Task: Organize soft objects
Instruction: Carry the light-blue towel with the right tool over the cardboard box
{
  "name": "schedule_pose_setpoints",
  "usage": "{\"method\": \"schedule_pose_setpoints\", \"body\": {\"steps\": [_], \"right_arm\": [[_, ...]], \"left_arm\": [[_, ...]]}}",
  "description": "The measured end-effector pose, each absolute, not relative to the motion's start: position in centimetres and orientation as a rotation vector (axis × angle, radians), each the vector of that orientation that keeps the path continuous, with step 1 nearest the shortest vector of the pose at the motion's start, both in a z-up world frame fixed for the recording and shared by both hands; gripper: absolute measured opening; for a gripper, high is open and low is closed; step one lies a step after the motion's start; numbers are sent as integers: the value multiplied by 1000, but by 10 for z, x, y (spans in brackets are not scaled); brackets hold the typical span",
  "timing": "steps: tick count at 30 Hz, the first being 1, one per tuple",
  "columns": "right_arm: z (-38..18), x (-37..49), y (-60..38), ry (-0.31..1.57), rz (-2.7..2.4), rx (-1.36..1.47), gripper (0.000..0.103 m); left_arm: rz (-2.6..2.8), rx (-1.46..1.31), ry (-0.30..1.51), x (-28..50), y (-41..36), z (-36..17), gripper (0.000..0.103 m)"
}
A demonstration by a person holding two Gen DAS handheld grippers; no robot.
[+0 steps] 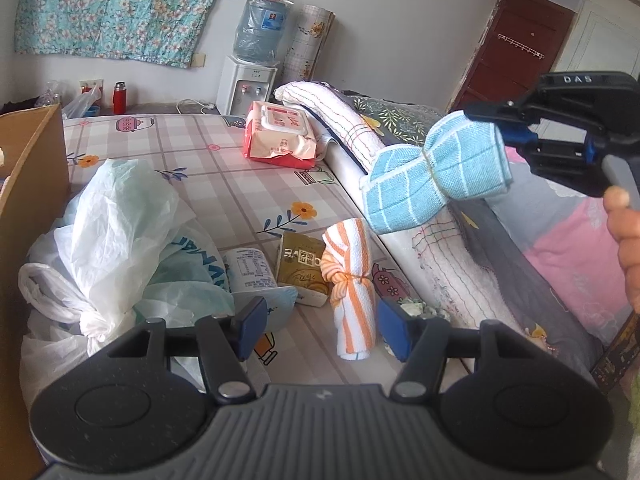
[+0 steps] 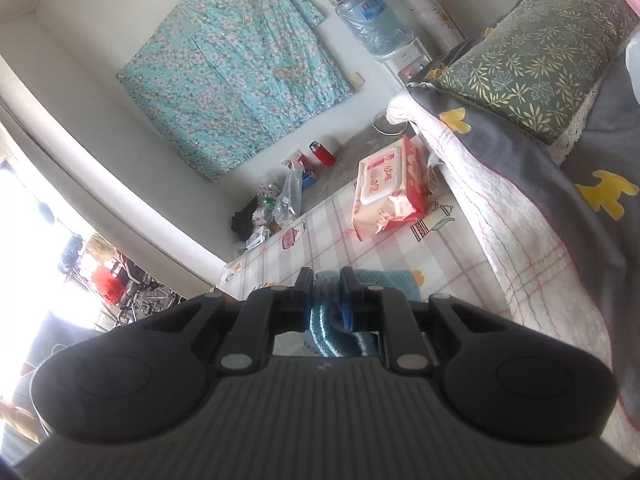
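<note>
Right gripper (image 2: pixel 326 300) clamps blue towel bundle (image 1: pixel 436 176) by one end, midair above orange striped bundle (image 1: pixel 352 288) — thin grip could slip. Left gripper (image 1: pixel 320 328) open, empty, just before orange bundle.

blue towel (image 2: pixel 326 320): from my R wrist cam mostly hidden behind the right tongs (image 2: pixel 326 296), only a strip btwn the pads
cardboard box (image 1: pixel 28 184): cut off at L edge, can't see inside
hand (image 1: pixel 624 236): only fingers show, rest off frame
gold carton (image 1: pixel 300 272): print too small for me to read
window area (image 2: pixel 48 240): blown out, I can't make out detail
</note>
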State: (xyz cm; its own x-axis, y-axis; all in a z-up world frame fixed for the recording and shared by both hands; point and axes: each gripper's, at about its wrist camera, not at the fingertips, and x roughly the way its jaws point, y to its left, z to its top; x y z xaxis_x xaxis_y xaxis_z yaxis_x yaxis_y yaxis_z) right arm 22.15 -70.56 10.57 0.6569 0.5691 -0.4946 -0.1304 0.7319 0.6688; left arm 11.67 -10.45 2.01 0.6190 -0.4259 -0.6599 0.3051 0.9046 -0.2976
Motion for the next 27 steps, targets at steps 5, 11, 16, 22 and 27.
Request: {"method": "schedule_pose_setpoints", "body": {"steps": [5, 11, 16, 22, 27], "right_arm": [[120, 234, -694, 747, 454, 643, 11], [137, 235, -678, 727, 474, 616, 13], [115, 222, -684, 798, 414, 585, 19], [47, 215, -714, 943, 258, 601, 50], [-1, 234, -713, 1053, 210, 578, 64]], "left_arm": [[-407, -181, 787, 112, -97, 23, 61], [-406, -199, 785, 111, -92, 24, 61], [-436, -205, 789, 113, -98, 23, 61], [-530, -163, 799, 124, -128, 20, 62], [-558, -129, 836, 134, -156, 5, 62]]}}
